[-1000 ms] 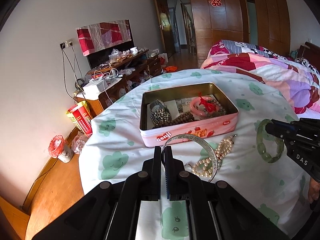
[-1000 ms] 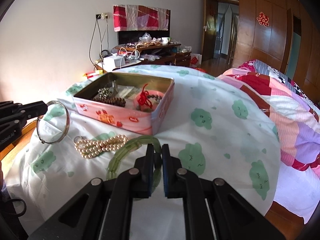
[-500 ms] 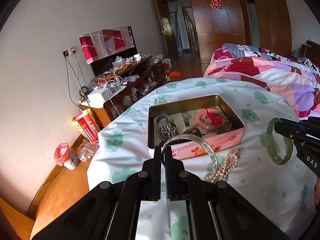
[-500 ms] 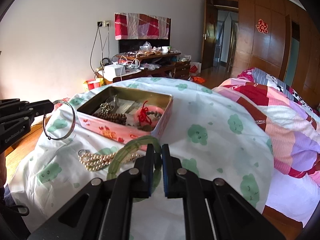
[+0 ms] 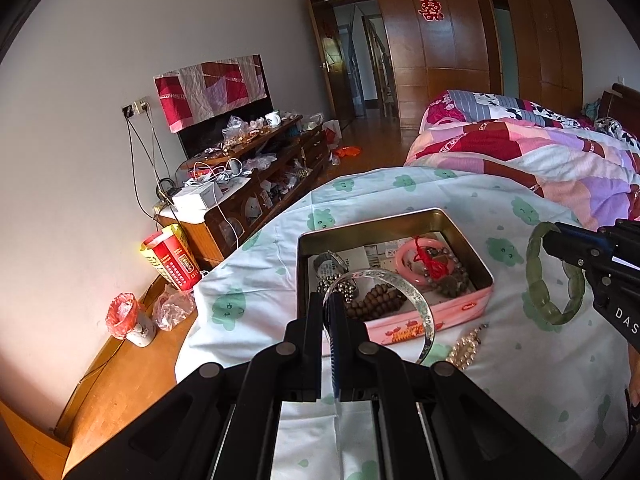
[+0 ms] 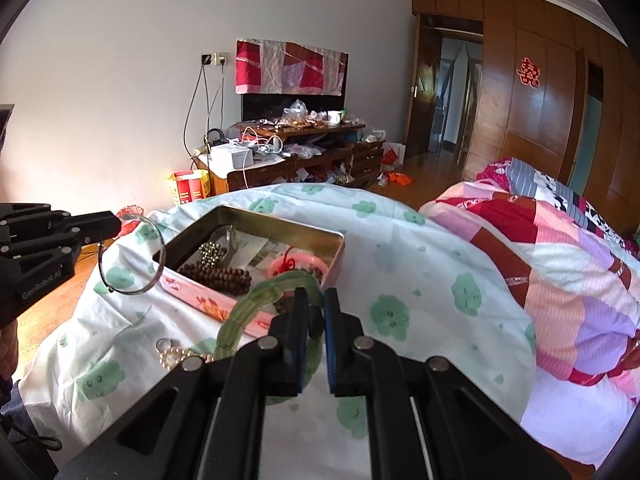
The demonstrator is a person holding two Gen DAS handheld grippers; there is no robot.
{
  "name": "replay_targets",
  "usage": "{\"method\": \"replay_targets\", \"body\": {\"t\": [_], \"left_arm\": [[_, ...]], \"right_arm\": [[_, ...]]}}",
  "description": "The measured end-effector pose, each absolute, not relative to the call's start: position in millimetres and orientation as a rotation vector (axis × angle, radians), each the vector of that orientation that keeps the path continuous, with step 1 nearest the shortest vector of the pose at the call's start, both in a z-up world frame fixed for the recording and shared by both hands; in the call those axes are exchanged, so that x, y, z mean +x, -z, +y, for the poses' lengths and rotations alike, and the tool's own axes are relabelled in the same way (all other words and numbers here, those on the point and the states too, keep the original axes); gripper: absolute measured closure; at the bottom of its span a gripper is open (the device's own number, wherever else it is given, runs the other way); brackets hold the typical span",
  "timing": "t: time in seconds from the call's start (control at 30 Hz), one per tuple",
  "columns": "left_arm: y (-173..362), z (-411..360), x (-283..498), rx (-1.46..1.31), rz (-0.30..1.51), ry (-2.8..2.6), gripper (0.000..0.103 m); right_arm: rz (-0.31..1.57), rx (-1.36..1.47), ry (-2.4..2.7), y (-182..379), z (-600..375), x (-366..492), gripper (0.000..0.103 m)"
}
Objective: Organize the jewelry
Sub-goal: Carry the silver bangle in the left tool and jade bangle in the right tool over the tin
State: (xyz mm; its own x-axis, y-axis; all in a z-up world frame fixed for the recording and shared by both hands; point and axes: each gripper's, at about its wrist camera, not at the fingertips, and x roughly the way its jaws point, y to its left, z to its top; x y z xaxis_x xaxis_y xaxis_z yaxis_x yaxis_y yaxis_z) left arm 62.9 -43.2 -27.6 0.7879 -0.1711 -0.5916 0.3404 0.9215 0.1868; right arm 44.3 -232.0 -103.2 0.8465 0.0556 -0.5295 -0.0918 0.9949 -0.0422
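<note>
1. Silver bangle (image 5: 384, 300) is clamped in my left gripper (image 5: 329, 312), jaws pressed together on its rim; it hangs in the air in front of the pink tin (image 5: 440, 312), off the bedsheet (image 5: 256, 280).
2. Green jade bracelet (image 6: 264, 300) is pinched in my right gripper (image 6: 316, 312), jaws closed on its band; also airborne, beside the tin's near corner.
3. Change vs a second ago: both pieces sat low by the sheet, now both are lifted and sit higher against the tin. Pickup looks done for both; I judge carry-to-tin is the step in hand.
4. Tin is open and already holds brown wooden beads (image 5: 376, 300), metal bead string (image 6: 212, 250), and a pink bangle with red tassel (image 5: 424, 260).
5. Pearl strand (image 5: 464, 348) lies on the sheet just in front of the tin, untouched, so one more item is left after these two.
6. Next calls for bringing each ring over the tin rim and releasing; a tilted bangle could catch the wall.
</note>
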Motion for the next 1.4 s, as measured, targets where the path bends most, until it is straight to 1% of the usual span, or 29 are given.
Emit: {"method": "replay_targets", "body": {"t": [0.77, 1.4], "left_arm": [[17.4, -58.6, 112.4, 0.33, 0.608, 0.268, 0.101], [36.8, -77.8, 157.8, 0.357, 0.659, 0.234, 0.101]], "right_arm": [[0.554, -0.118, -0.119, 87.9, -217.4, 90.1, 0.093], [0.612, -0.135, -0.103, 109.3, -209.7, 133.7, 0.094]]}}
